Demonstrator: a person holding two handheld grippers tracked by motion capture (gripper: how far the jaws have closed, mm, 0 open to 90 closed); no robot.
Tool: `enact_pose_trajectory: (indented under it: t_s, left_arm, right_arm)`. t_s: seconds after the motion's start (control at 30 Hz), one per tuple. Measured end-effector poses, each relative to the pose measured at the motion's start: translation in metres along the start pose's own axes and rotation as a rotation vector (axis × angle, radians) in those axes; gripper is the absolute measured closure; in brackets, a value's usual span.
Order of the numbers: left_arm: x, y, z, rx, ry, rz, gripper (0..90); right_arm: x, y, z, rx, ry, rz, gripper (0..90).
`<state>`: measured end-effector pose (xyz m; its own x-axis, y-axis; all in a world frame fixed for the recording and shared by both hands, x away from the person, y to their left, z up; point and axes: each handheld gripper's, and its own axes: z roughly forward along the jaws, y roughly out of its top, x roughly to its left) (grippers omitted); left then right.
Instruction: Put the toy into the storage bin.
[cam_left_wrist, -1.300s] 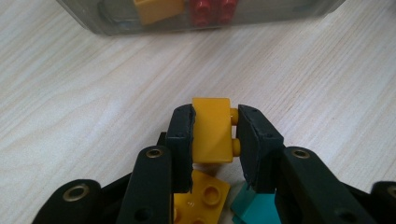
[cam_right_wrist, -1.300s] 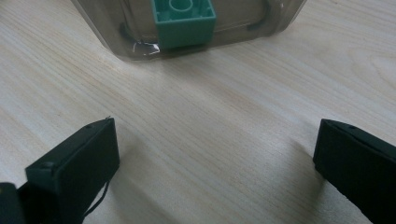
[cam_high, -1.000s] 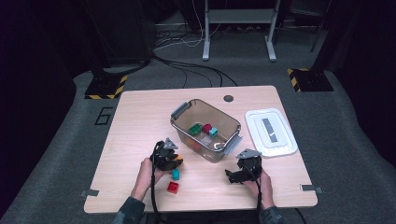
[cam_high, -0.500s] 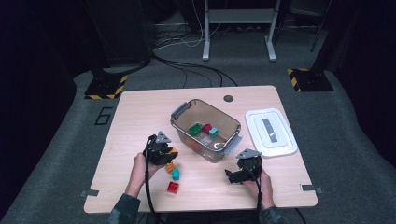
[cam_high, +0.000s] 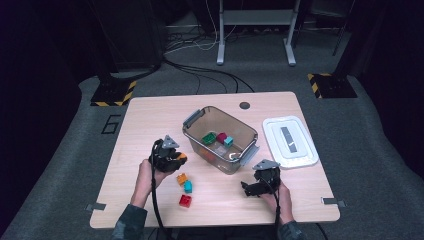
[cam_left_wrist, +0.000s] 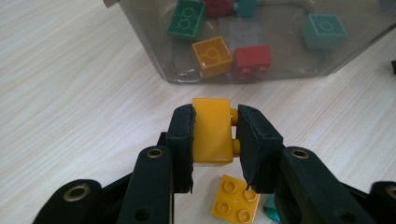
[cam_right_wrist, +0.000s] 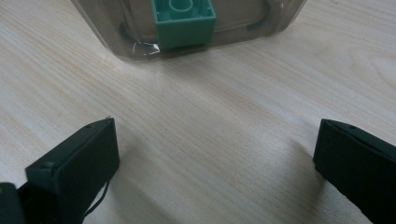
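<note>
My left gripper (cam_left_wrist: 215, 133) is clamped on a yellow brick (cam_left_wrist: 212, 130), one pad on each side of it, the studs turned toward the pad on the right of the left gripper view; the brick hangs clear of the counter (cam_left_wrist: 70, 93); just below and behind it, on the counter, lies a second yellow brick (cam_left_wrist: 235, 204), flat with four studs up, and a teal piece (cam_left_wrist: 270, 208) peeks out beside that; in the high view a red brick (cam_high: 185, 200) lies a little nearer to me than those two; straight ahead of the jaws stands the clear bin (cam_left_wrist: 299, 56), near but apart from the held brick, with green, yellow, red and teal bricks inside; my right gripper (cam_right_wrist: 215, 158) gapes wide with nothing between its pads, low over bare counter, the bin's wall ahead of it; farther to that gripper's right lies the white lid (cam_high: 290, 141).
</note>
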<state>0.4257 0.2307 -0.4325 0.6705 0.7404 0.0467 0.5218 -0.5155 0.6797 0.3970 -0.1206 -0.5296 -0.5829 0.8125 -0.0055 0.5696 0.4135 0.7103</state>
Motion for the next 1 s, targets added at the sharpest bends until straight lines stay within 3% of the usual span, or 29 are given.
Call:
enact_pose_trajectory:
  t_s: [0.6,1.0]
  left_arm:
    - [0.009,0.022,-0.022,-0.032,0.04,0.006,67.2]
    - [0.013,0.044,-0.036,-0.047,0.068,0.033,67.2]
  right_arm:
    - [0.0,0.0,0.0,-0.001,0.001,0.007,0.0]
    - [0.001,0.0,0.0,-0.001,0.0,0.016,0.0]
